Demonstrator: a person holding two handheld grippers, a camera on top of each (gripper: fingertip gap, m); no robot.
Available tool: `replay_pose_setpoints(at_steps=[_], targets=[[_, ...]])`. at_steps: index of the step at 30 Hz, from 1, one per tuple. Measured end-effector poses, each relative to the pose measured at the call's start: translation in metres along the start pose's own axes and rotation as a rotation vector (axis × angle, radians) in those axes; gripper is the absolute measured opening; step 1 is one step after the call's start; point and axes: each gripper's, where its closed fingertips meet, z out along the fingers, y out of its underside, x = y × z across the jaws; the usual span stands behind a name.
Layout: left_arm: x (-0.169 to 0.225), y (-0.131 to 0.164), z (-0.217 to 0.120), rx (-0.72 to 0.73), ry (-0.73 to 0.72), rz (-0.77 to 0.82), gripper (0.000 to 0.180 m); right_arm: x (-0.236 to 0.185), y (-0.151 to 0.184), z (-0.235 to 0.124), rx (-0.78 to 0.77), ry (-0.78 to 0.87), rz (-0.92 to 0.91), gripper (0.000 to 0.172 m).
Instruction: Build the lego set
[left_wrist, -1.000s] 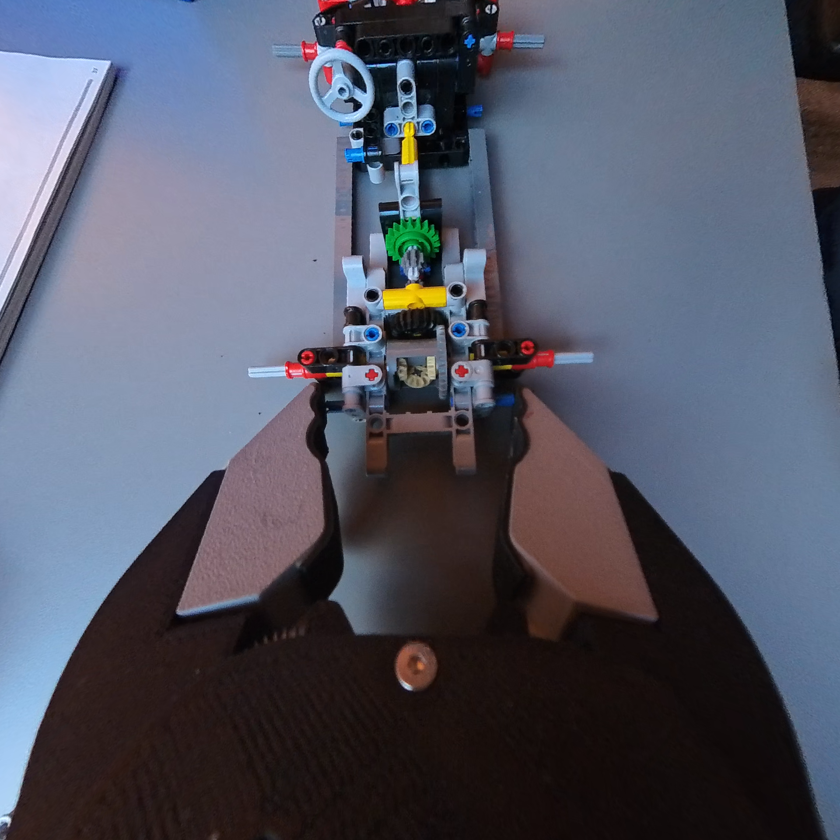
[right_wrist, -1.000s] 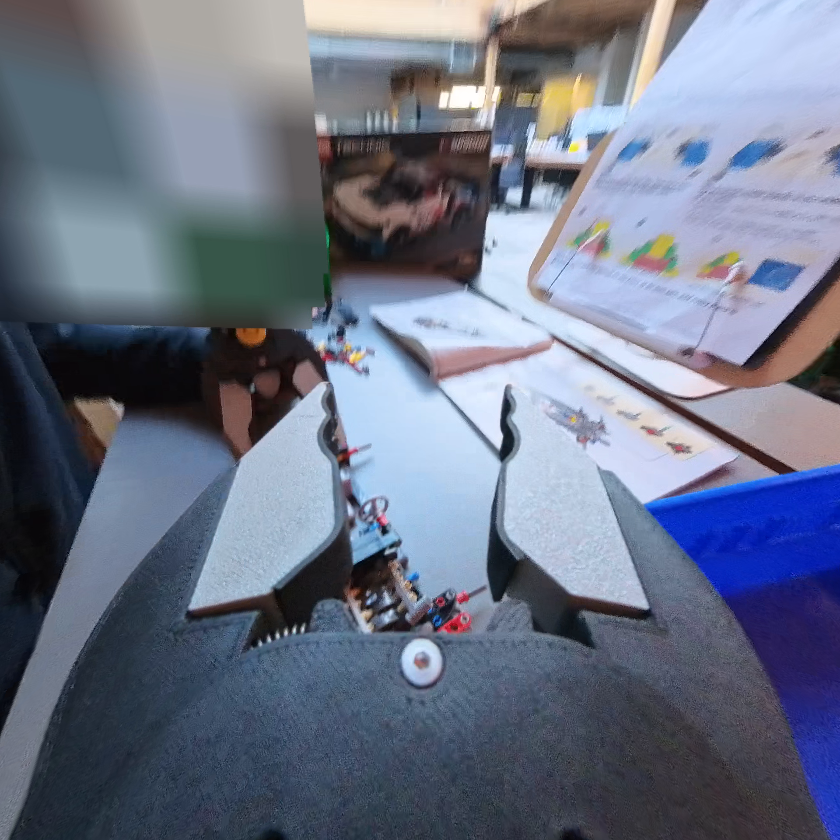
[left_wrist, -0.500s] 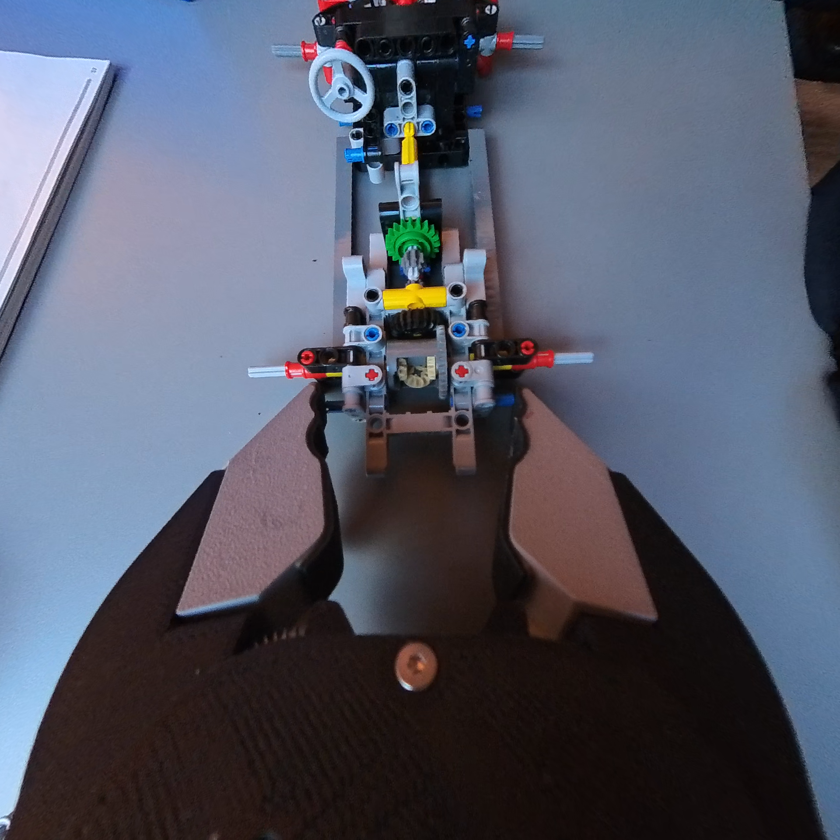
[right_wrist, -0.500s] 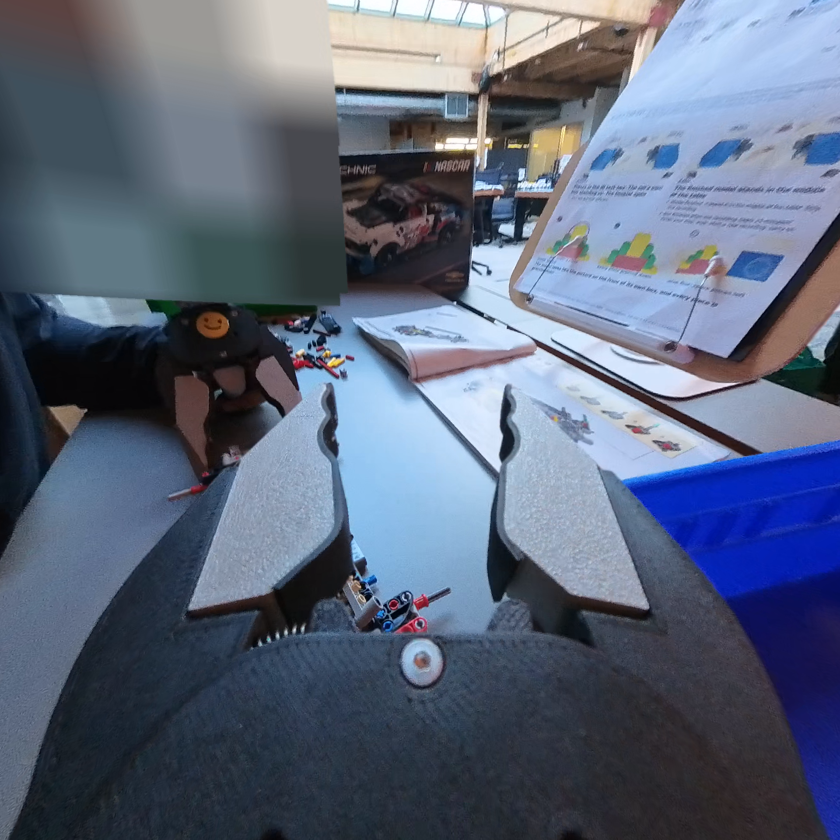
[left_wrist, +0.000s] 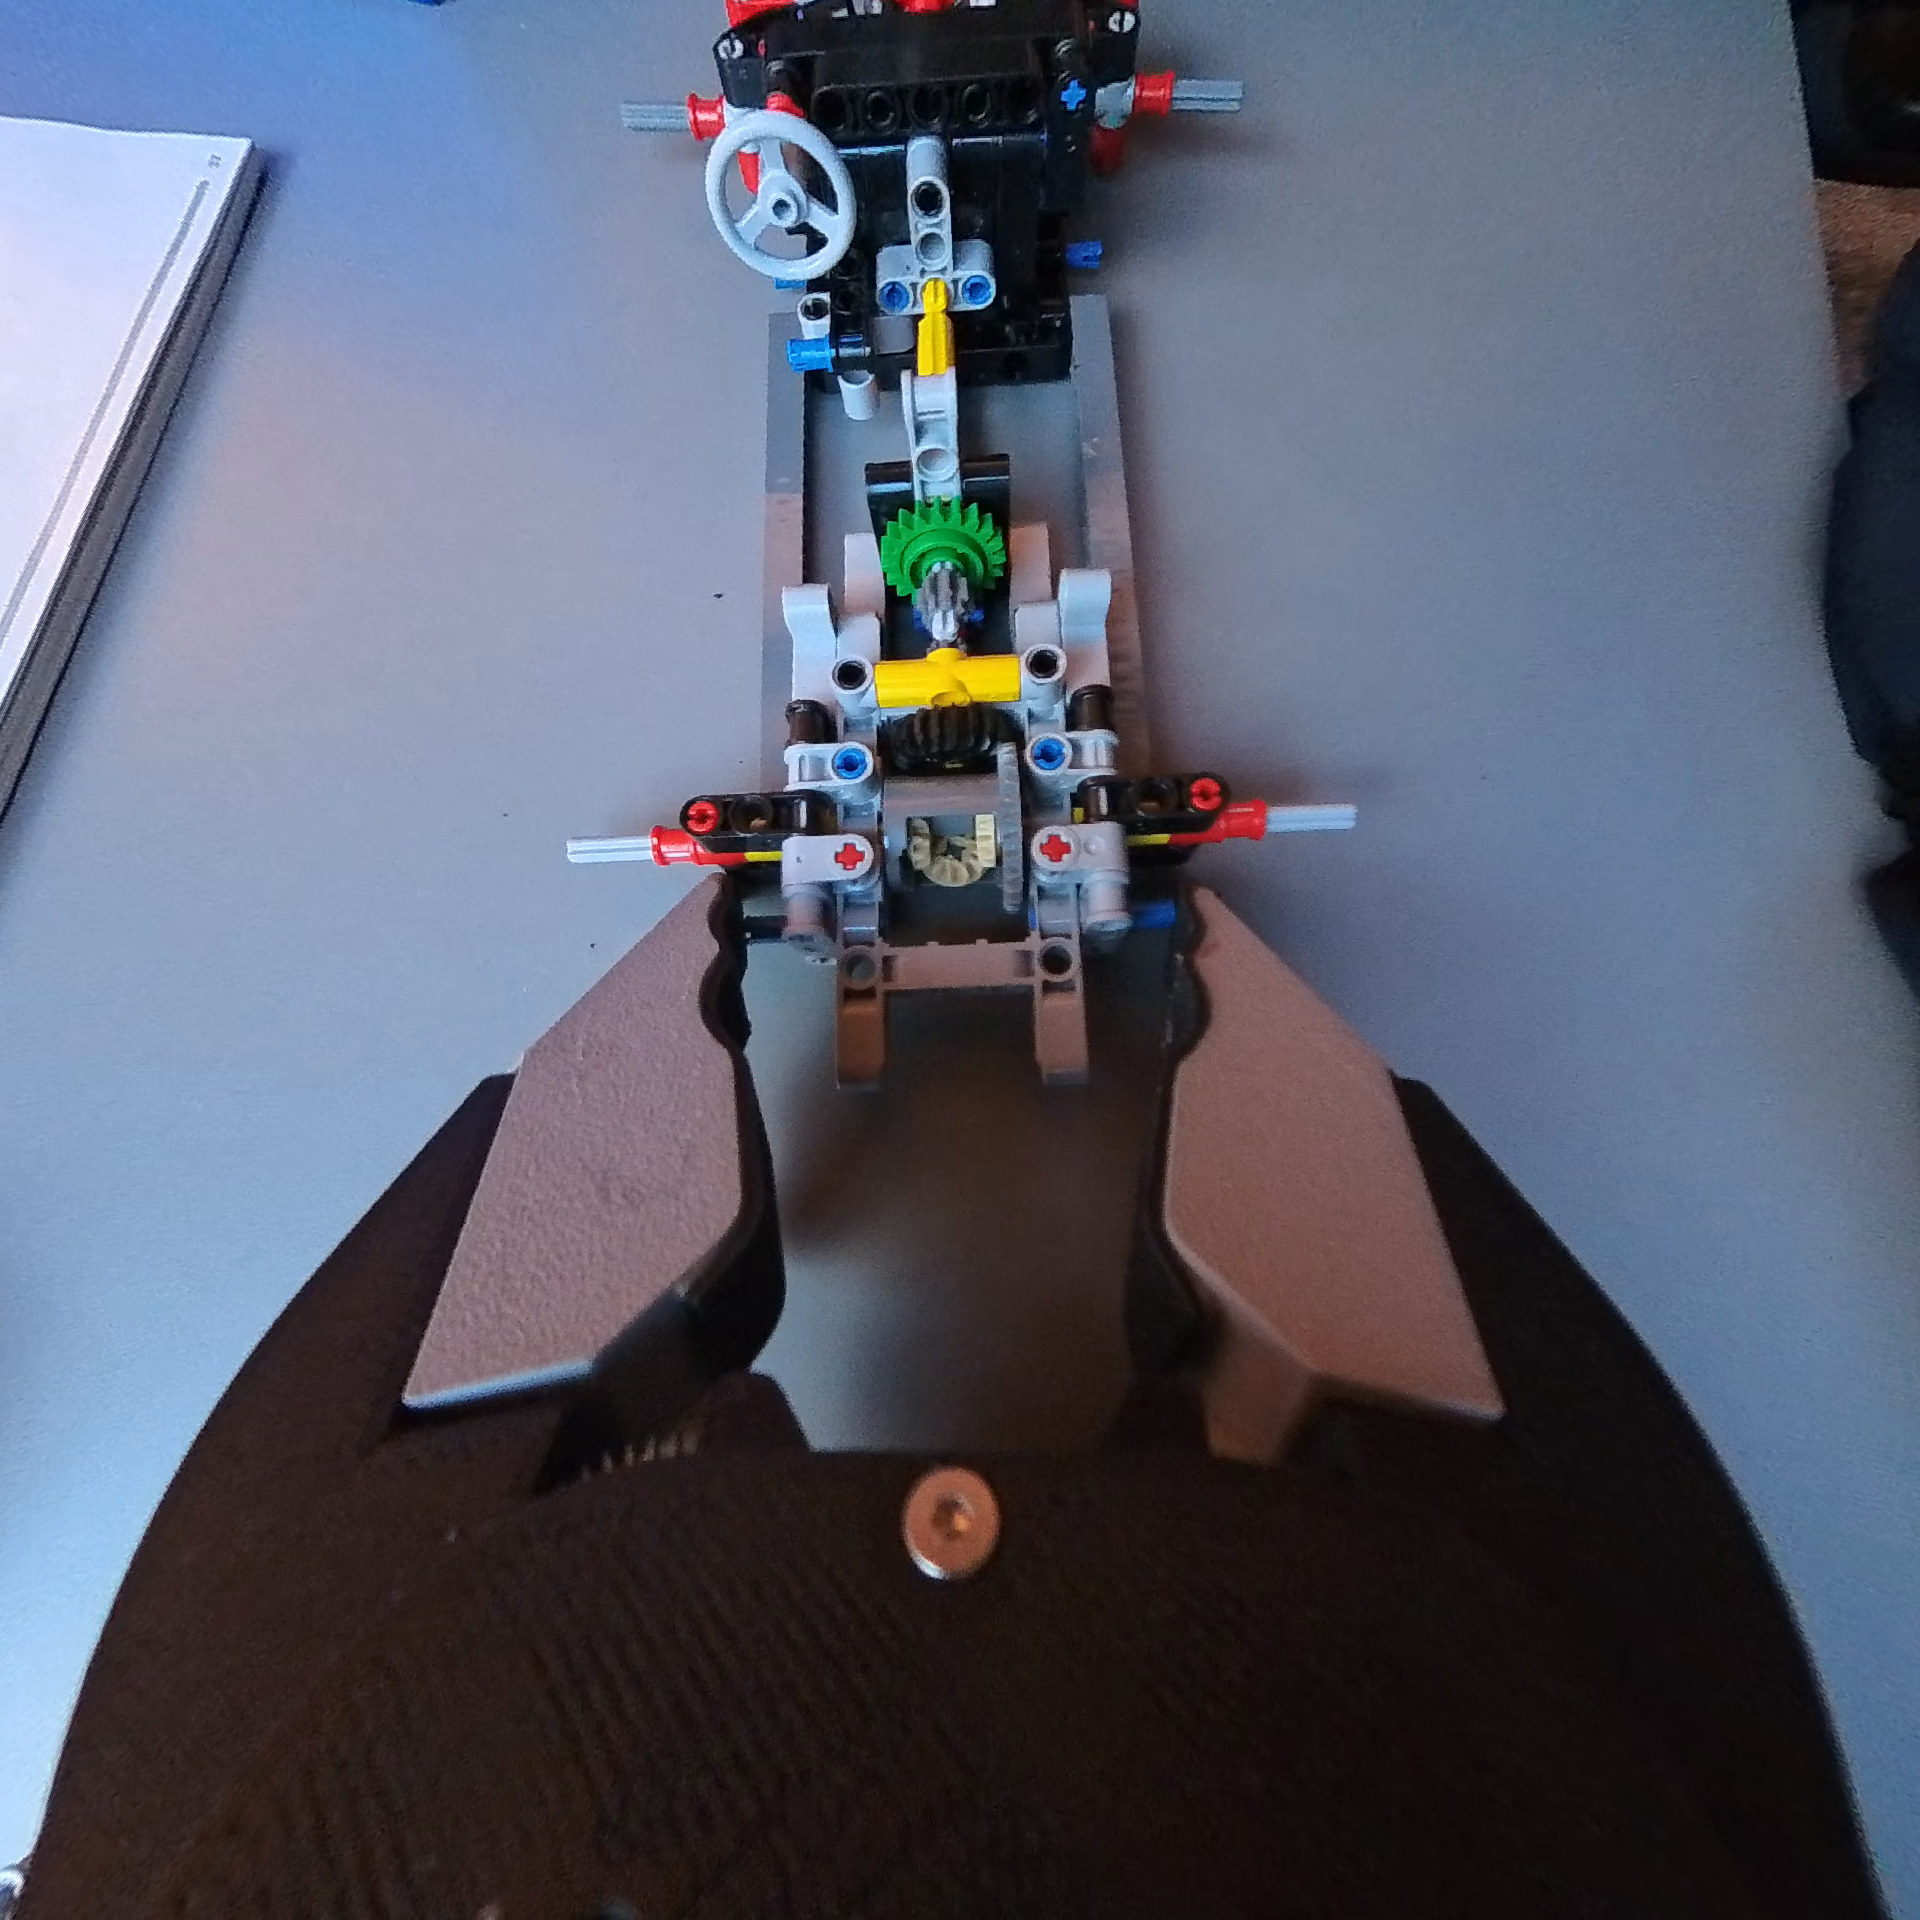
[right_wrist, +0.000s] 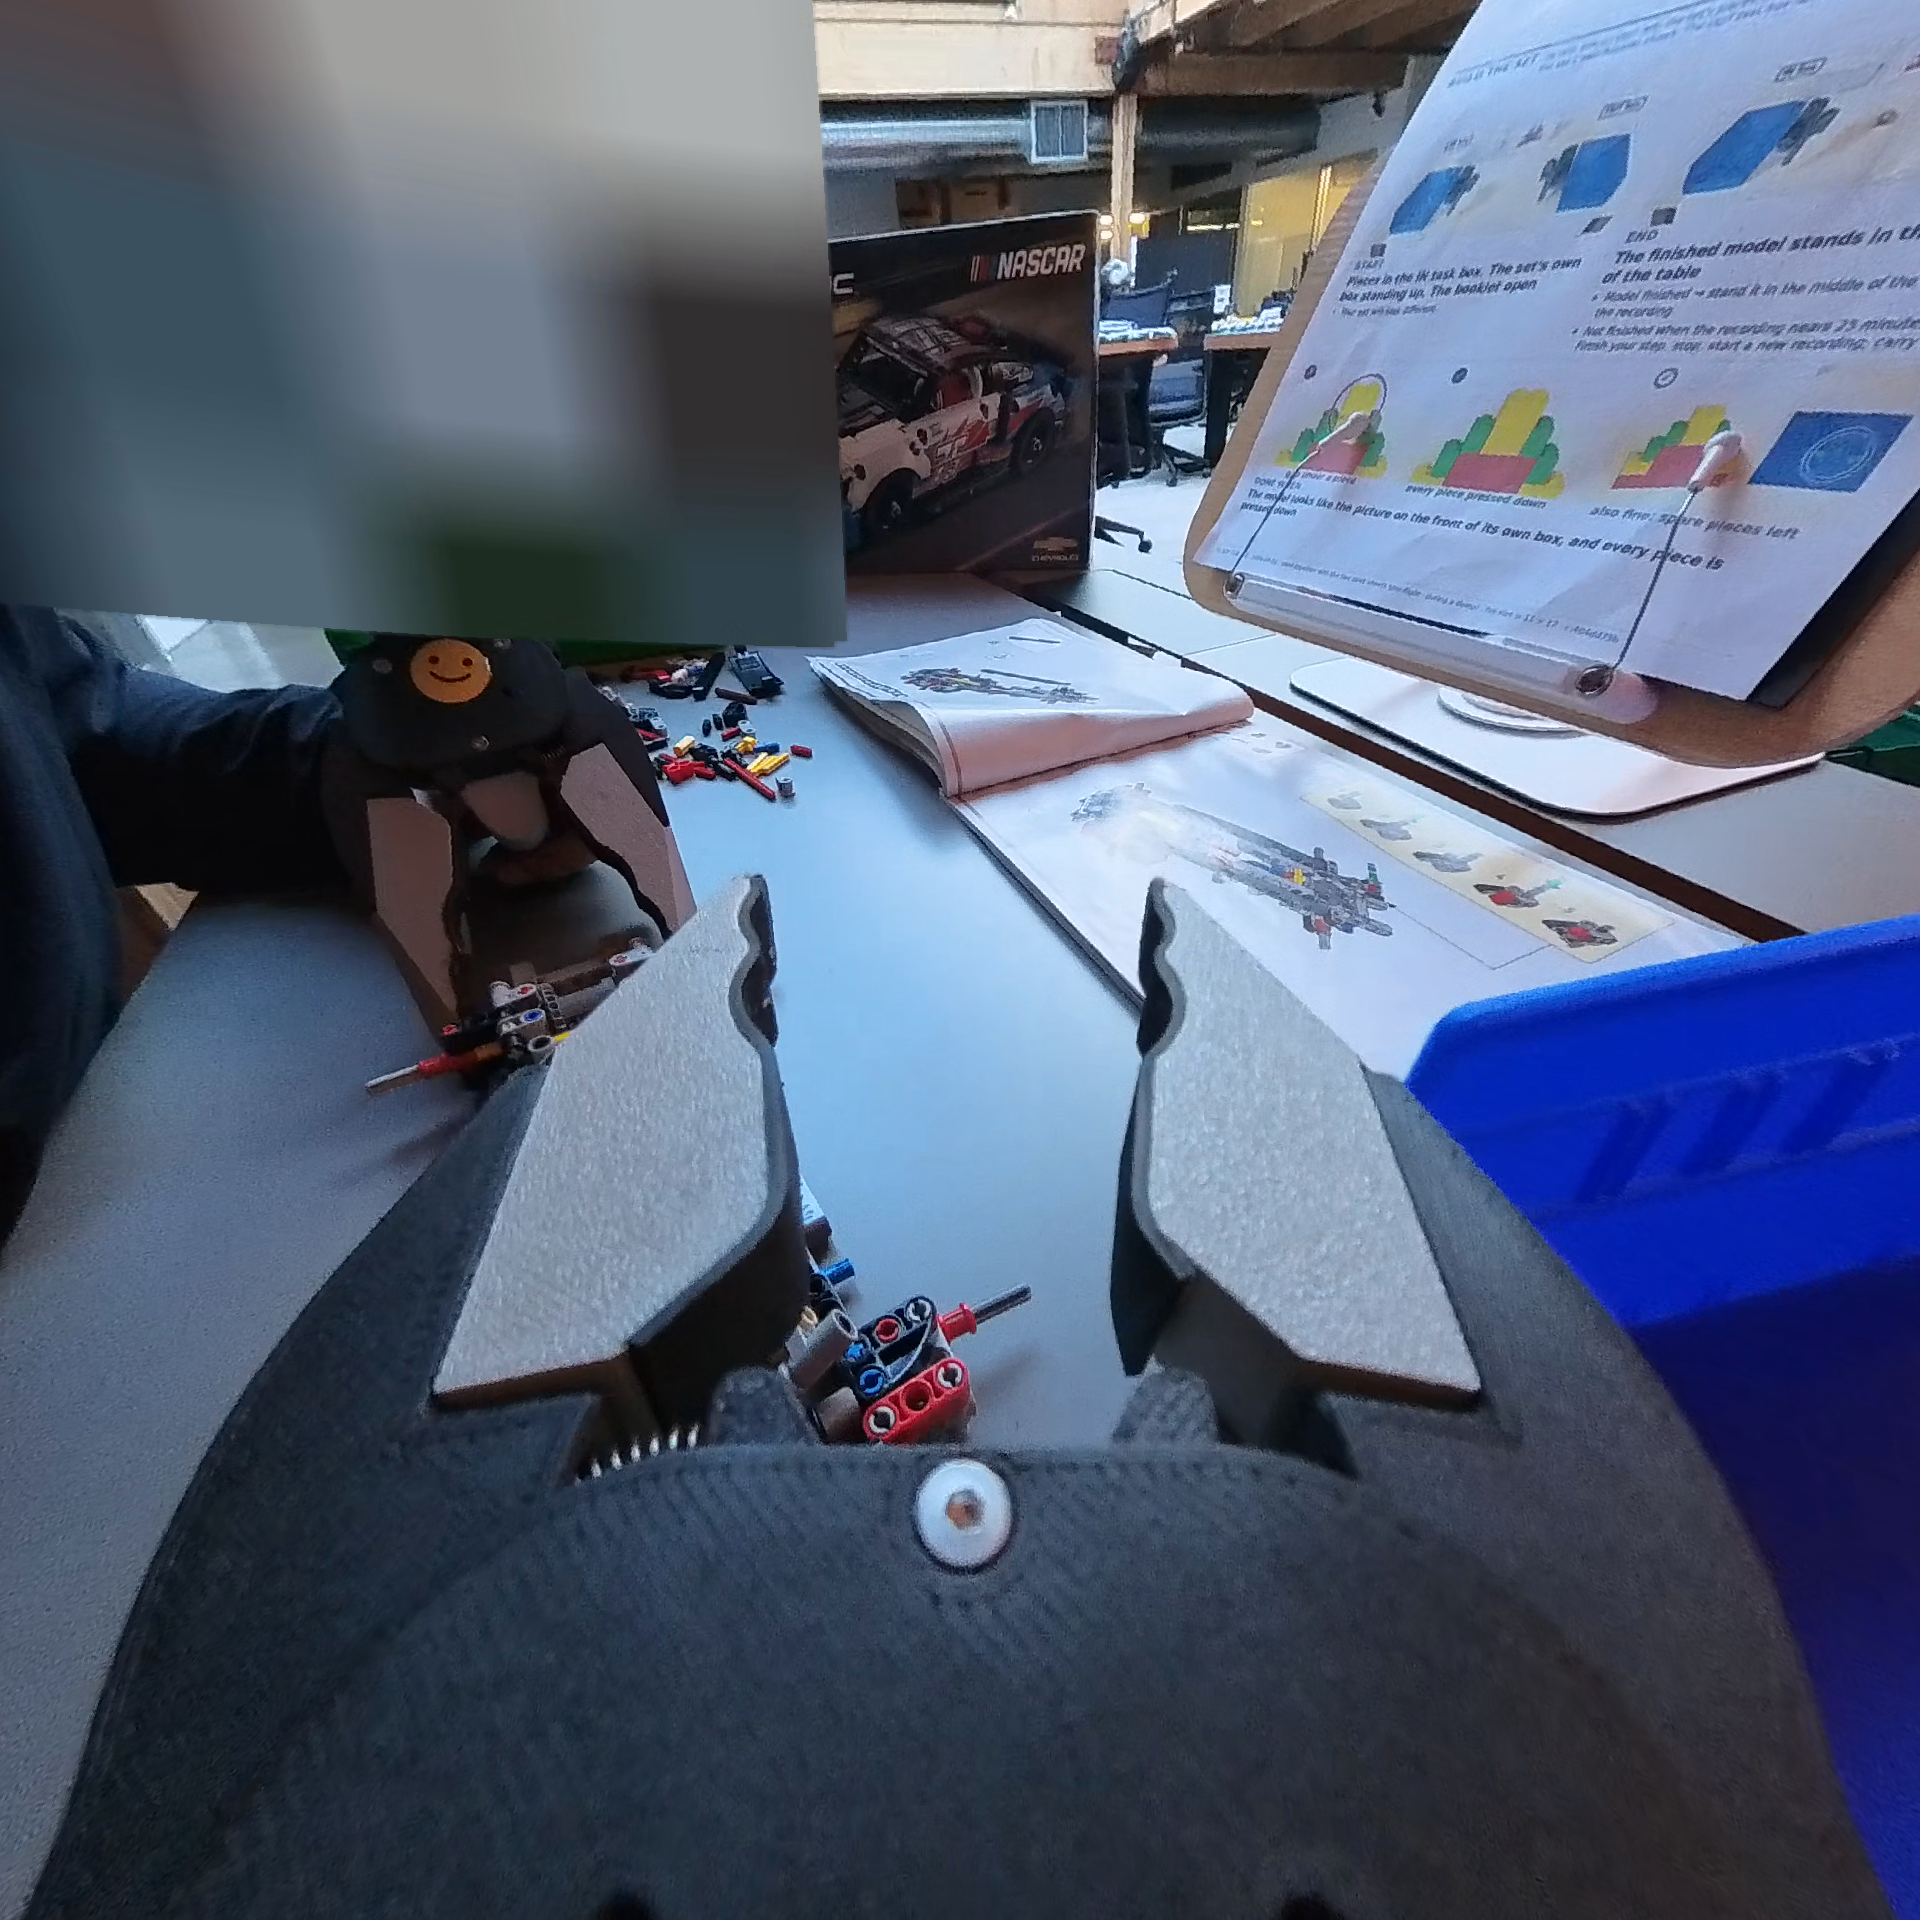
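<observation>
Your left gripper (left_wrist: 956, 935) straddles the multicoloured plastic brick-built car chassis (left_wrist: 940, 665) rear, jaws wide, contact unclear. Your right gripper (right_wrist: 956, 956) gapes bare above the chassis front, which its finger (right_wrist: 644, 1143) partly hides.

- The left tongs (left_wrist: 956, 914) are showing a broad, rounded black body with a fine ribbed, printed-looking texture.
- Two flat, grey, grainy wedge-shaped fingers (left_wrist: 603, 1164) are tapering forward, each edged on the inside with a wavy black pad.
- A single silver screw (left_wrist: 951, 1522) is sitting at the centre of the body, and small spring coils are peeking out beside the left finger's root.
- The right tongs (right_wrist: 956, 966) are looking the same: dark textured shell, pale grey fingers, central screw (right_wrist: 962, 1512).
- Seen from the front in the right wrist view, the left tongs are wearing a round orange smiley sticker (right_wrist: 449, 670).
- A dark navy sleeve (right_wrist: 135, 769) is covering the arm behind them.
</observation>
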Motion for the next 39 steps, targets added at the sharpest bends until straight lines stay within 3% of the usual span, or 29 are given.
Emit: replay_pose_setpoints(at_steps=[39], targets=[[0.000, 0.000, 0.000, 0.000, 0.001, -0.001, 0.081, -0.003, 0.017, 0.006, -0.066, -0.030, 0.008, 0.060]])
